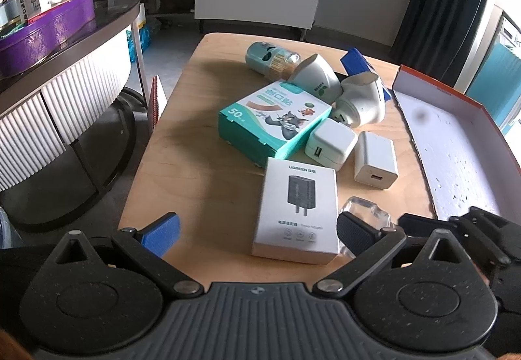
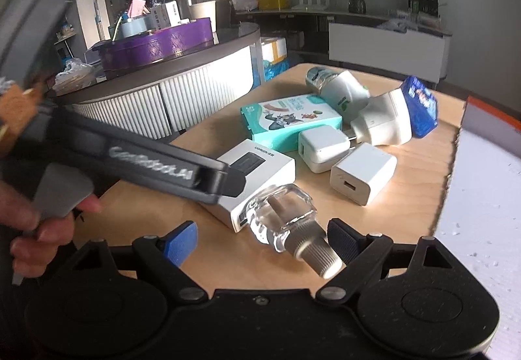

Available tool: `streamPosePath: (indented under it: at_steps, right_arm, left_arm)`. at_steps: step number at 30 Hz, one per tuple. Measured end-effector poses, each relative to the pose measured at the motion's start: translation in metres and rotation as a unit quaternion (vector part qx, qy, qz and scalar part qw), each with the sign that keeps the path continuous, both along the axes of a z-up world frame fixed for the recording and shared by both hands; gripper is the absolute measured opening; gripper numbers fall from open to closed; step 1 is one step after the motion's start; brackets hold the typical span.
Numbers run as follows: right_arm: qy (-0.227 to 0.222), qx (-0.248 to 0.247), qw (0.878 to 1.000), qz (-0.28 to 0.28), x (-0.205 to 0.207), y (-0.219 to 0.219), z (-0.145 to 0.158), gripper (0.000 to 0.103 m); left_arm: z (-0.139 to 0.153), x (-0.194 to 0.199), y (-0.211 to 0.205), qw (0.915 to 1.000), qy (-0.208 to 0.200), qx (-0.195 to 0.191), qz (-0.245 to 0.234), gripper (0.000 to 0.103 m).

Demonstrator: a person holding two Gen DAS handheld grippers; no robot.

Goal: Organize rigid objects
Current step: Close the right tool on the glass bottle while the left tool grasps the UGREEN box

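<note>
- Several rigid things crowd a light wooden table, whose near-left stretch lies bare while its left edge drops to the floor beside a ribbed white counter.
- One large shallow box, orange-rimmed and white inside, sits along the table's right side; its torn cardboard wall runs close past the cluster.
- A teal plaster box lies flat at the middle of the pile, its long axis slanting from near-left to far-right.
- A white adapter box lies flat nearest the left gripper, long axis running towards the camera, a corner touching the teal box.
- Two white plug-in units lie tipped on their sides behind the teal box; a teal toothpick jar lies on its side beyond them and a blue pack pokes out at the back.
- Two white chargers rest side by side between the pile and the big box, ports facing the camera.
- A clear glass bottle lies on its side just beside the adapter box, its ribbed silver cap pointing at the right gripper.
- The left gripper hovers low with fingers spread wide on either side of the adapter box, gripping nothing.
- The right gripper has fingers apart around the bottle's cap end; whether the dark pad touches the cap I cannot tell.
- A hand holds the left gripper's handle.
</note>
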State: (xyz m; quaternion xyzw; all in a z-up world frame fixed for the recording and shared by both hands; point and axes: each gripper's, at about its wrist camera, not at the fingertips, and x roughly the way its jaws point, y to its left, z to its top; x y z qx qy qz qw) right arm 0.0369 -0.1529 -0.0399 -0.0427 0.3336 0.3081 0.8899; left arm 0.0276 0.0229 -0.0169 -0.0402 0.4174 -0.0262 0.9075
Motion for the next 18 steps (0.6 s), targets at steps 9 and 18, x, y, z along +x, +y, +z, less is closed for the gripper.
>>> streamPosePath:
  at_steps: [9, 18]
  right_arm:
    - [0.029, 0.033, 0.999, -0.021, 0.019, -0.005, -0.008, 0.056]
    - [0.014, 0.028, 0.997, -0.067, 0.008, -0.035, -0.001, 0.055]
  left_arm:
    - [-0.004, 0.006, 0.0, 0.9999, -0.001, -0.012, -0.005, 0.103]
    - [-0.015, 0.014, 0.0, 0.9998, 0.005, 0.0, 0.018, 0.103]
